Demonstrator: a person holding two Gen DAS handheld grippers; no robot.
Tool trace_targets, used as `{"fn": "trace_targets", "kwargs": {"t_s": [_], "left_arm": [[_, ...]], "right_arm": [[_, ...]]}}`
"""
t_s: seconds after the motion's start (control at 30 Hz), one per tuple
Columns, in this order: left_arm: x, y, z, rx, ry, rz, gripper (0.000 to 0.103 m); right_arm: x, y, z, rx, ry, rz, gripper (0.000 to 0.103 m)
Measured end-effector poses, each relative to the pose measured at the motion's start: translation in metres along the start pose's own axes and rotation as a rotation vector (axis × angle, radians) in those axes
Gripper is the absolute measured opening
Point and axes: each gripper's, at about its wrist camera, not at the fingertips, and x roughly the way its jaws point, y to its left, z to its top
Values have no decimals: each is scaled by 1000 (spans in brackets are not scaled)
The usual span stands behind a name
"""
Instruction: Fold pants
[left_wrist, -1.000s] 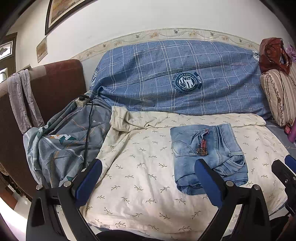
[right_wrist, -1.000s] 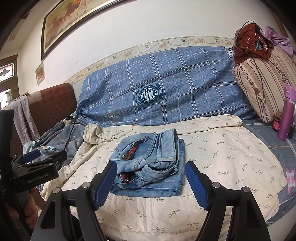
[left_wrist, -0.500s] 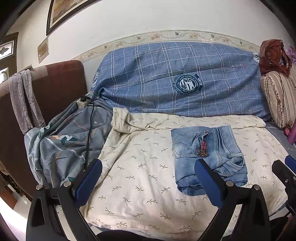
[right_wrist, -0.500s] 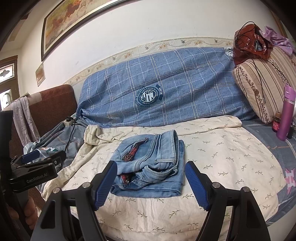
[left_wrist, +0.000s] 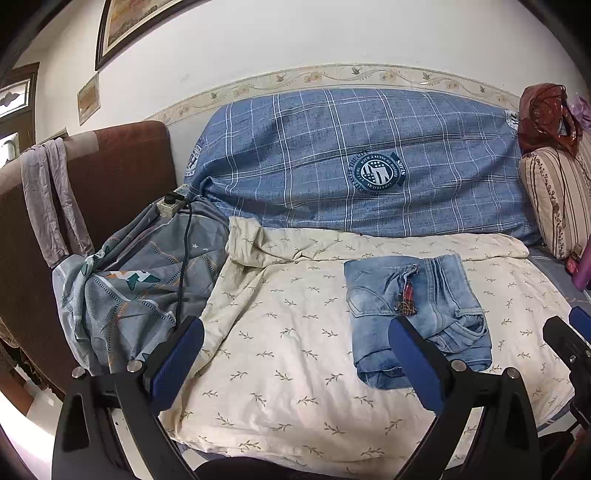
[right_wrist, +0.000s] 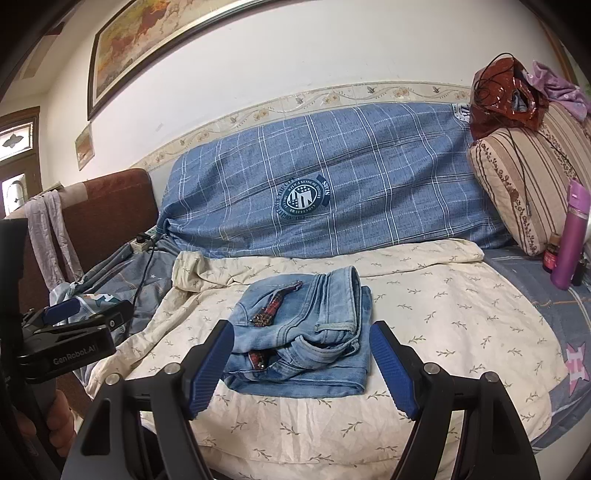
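Note:
Light blue jeans (left_wrist: 413, 314) lie folded into a compact rectangle on a cream leaf-print sheet (left_wrist: 295, 350); they also show in the right wrist view (right_wrist: 310, 336), with a red plaid trim on top. My left gripper (left_wrist: 295, 365) is open and empty, held back from the bed, the jeans beyond its right finger. My right gripper (right_wrist: 301, 365) is open and empty, just in front of the jeans, not touching them. The left gripper also shows at the left of the right wrist view (right_wrist: 70, 332).
A blue checked cushion (left_wrist: 362, 166) leans on the wall behind. A grey patterned cloth (left_wrist: 136, 288) with a power strip and cable lies left. A striped pillow (right_wrist: 524, 184), a purple bottle (right_wrist: 570, 236) and small jars stand right. A brown sofa arm (left_wrist: 110, 177) is left.
Both grippers have drawn back slightly from the bed and stayed open. The folded jeans have not moved.

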Motion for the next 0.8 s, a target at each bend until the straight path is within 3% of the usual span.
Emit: {"fn": "trace_targets", "kwargs": {"t_s": [0.53, 0.8], "left_arm": [[-37, 16, 6, -20, -50, -2, 100], [-49, 23, 2, -38, -54, -40, 100]], "right_arm": [[-33, 19, 10, -34, -55, 9, 79], [-37, 27, 6, -31, -29, -4, 79]]}}
